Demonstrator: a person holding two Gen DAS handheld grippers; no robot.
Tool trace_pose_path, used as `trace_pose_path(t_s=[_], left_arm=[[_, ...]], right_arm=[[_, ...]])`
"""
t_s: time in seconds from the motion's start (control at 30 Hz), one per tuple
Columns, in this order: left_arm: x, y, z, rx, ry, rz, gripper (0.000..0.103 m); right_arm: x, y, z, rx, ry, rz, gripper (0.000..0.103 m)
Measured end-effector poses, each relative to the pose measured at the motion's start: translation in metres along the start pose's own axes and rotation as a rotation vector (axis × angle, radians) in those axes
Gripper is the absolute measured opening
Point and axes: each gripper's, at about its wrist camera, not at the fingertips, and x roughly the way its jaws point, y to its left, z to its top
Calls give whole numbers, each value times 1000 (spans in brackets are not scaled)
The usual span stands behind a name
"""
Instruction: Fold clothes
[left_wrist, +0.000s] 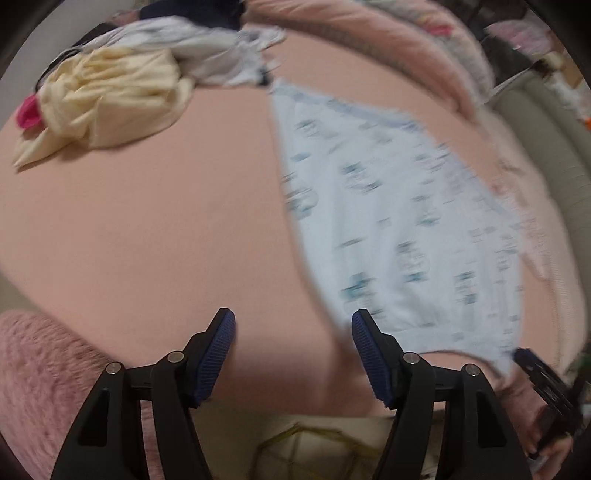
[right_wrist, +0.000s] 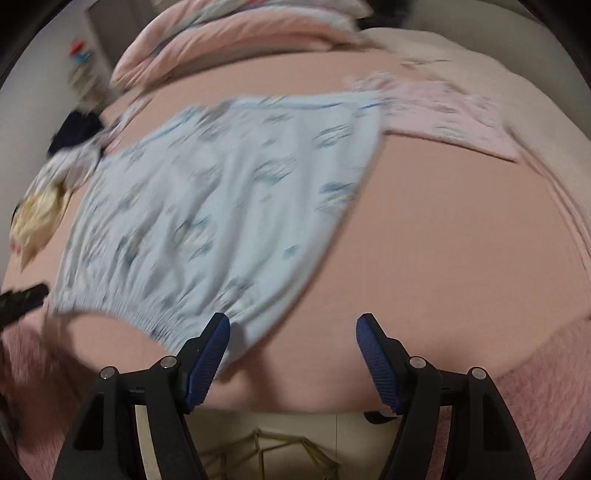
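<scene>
A pale blue garment with a dark blue print (left_wrist: 391, 229) lies spread flat on the pink bed sheet (left_wrist: 147, 229). My left gripper (left_wrist: 293, 326) hangs open above the sheet just left of its near corner, with nothing between the fingers. In the right wrist view the same garment (right_wrist: 221, 199) shows its gathered elastic edge (right_wrist: 147, 317) toward me. My right gripper (right_wrist: 293, 325) is open, its left finger (right_wrist: 210, 350) over the garment's near corner and bare sheet between the fingers. Each gripper shows at the edge of the other's view: the right gripper (left_wrist: 543, 380) and the left gripper (right_wrist: 22, 295).
A heap of unfolded clothes sits at the far left: a cream garment (left_wrist: 110, 96), a white-grey one (left_wrist: 199, 48) and a bright pink piece (left_wrist: 27, 112). A folded pale pink garment (right_wrist: 450, 110) lies far right. Pink quilts (right_wrist: 229, 33) line the back. A fluffy pink blanket (left_wrist: 44, 369) covers the near edge.
</scene>
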Motion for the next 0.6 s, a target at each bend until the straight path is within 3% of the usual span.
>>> trace_pose_path(t_s=[0.1,0.17,0.23,0.27,0.37,0.47,0.53,0.6], left_arm=[[16,-20,4,76,25,15,64],[34,-29,0,118,92,57,64],[35,-32,-7,155,102,102,64],[33,-33,-10,166,97,113,64],[27,-32,-11,141,108,102,64],[24,-33,-2,113,53,51,63],[32,-35,2,108,70,40,63],[40,-33,2,72,104,1,63]], right_arm=[[0,-3,5,30,-11,40,71],[5,2,3,-2,21,31,71],[14,8,-7,-80,79,-84,71],[14,7,-9,-92,73,-97,71],[4,2,-9,-45,45,-41,71],[1,4,-4,-3,19,67,71],[6,9,-4,23,37,140,71],[19,15,-9,44,86,146,70]])
